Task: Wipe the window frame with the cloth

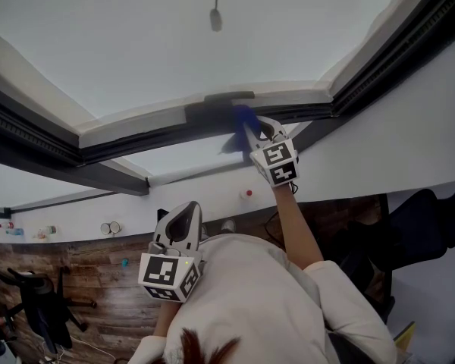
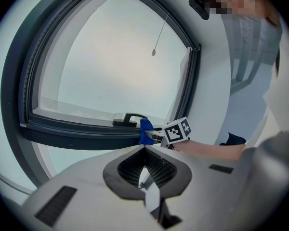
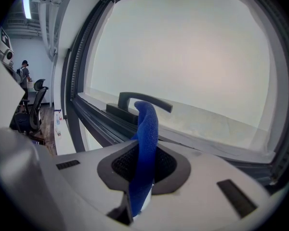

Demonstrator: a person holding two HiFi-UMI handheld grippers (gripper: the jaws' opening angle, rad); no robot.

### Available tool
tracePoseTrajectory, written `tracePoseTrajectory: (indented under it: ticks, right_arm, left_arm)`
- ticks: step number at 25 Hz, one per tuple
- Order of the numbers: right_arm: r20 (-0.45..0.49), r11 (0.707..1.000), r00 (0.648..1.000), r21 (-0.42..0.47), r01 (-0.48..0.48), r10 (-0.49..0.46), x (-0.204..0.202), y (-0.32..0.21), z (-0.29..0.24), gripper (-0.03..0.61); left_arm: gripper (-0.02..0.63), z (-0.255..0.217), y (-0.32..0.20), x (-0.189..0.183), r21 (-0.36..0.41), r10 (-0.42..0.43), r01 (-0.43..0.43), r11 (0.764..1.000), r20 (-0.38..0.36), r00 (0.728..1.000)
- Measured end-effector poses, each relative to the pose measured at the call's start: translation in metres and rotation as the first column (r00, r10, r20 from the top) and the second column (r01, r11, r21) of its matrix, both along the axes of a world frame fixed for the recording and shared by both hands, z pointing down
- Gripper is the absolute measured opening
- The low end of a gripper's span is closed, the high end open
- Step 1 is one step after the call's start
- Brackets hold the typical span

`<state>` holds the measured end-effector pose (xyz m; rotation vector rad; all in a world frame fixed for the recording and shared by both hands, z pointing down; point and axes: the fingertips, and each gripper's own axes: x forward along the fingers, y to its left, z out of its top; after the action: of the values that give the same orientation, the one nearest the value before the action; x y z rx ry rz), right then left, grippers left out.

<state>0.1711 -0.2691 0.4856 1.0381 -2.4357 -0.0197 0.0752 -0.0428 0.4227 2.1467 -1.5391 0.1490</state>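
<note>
A blue cloth (image 1: 241,120) is pinched in my right gripper (image 1: 253,130), which is shut on it and raised to the dark window frame (image 1: 159,130), just below the black window handle (image 1: 229,97). In the right gripper view the cloth (image 3: 146,138) stands up between the jaws, its top edge in front of the handle (image 3: 140,100). My left gripper (image 1: 187,211) hangs lower, near the person's chest, shut and empty. From the left gripper view I see its closed jaws (image 2: 145,149), with the cloth (image 2: 145,130) against the frame (image 2: 82,134) beyond.
A blind cord weight (image 1: 215,19) hangs in front of the pane. White wall (image 1: 409,142) flanks the window at the right. Black office chairs (image 1: 38,302) stand on the wooden floor (image 1: 98,279) below. A distant person (image 3: 24,70) is at the far left.
</note>
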Motion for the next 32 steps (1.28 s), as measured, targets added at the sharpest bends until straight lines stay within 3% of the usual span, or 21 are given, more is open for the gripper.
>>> tracePoseTrajectory:
  ticks: [32]
  right_arm:
    - [0.012,0.994,0.994,0.005,-0.107,0.107,0.045,-0.015,0.002,0.044]
  left_arm:
    - [0.009,-0.001,-0.009,0.002,0.005,0.024,-0.024,1.000,-0.001,1.000]
